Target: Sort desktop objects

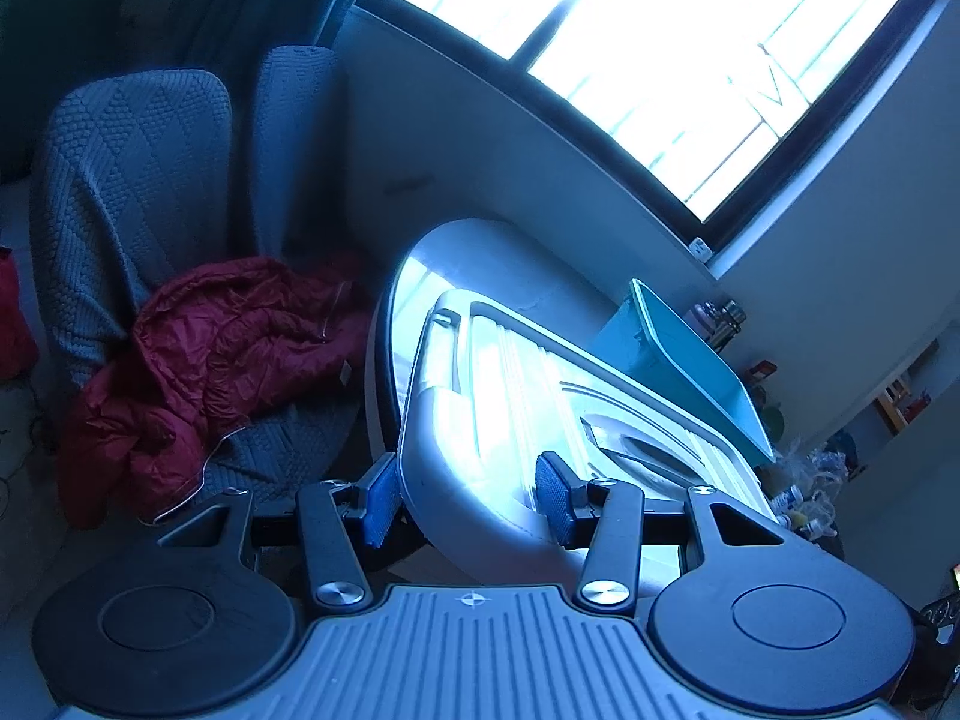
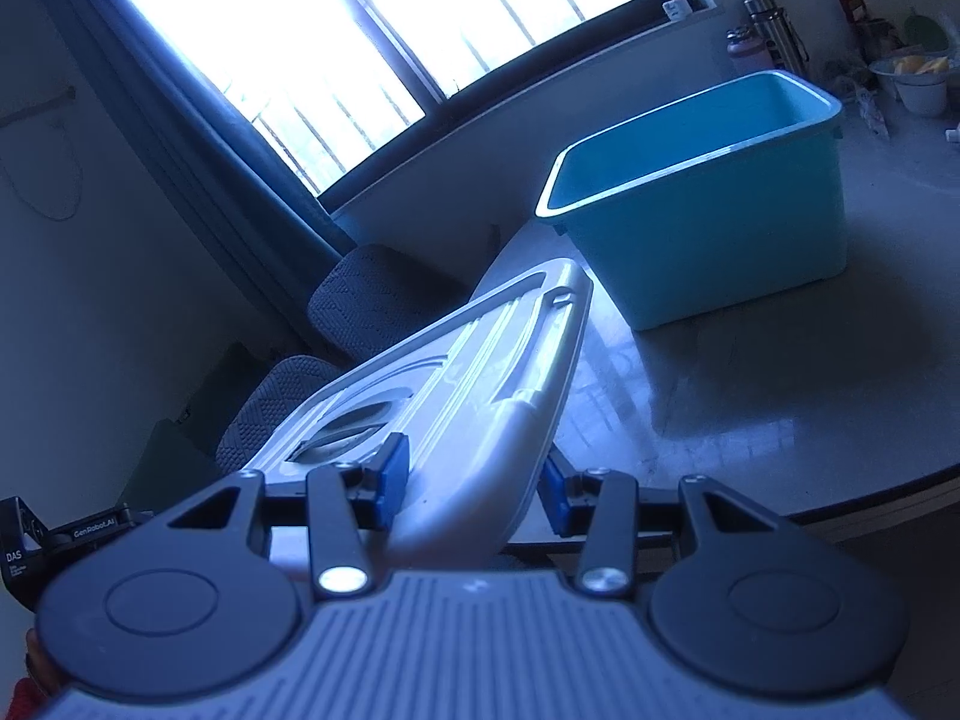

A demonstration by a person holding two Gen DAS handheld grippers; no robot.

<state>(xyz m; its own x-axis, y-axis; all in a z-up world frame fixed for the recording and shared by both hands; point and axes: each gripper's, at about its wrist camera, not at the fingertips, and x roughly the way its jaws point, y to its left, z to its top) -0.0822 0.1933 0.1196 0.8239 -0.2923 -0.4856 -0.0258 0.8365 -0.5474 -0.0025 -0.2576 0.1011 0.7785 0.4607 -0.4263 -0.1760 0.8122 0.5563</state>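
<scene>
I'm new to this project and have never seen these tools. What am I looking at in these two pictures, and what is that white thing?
No robot arm: a person holds one handheld gripper in each hand, and each carries a wide-angle camera looking forward along its two blue-padded fingers. In the left wrist view, the left gripper grips one end of a white plastic lid. In the right wrist view, the right gripper grips the other end. The lid is tilted over a round grey table, where an open teal bin stands.

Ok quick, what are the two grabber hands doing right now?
Left gripper: shut on one end of the white ribbed plastic lid.
Right gripper: shut on the other end of that lid.
</scene>
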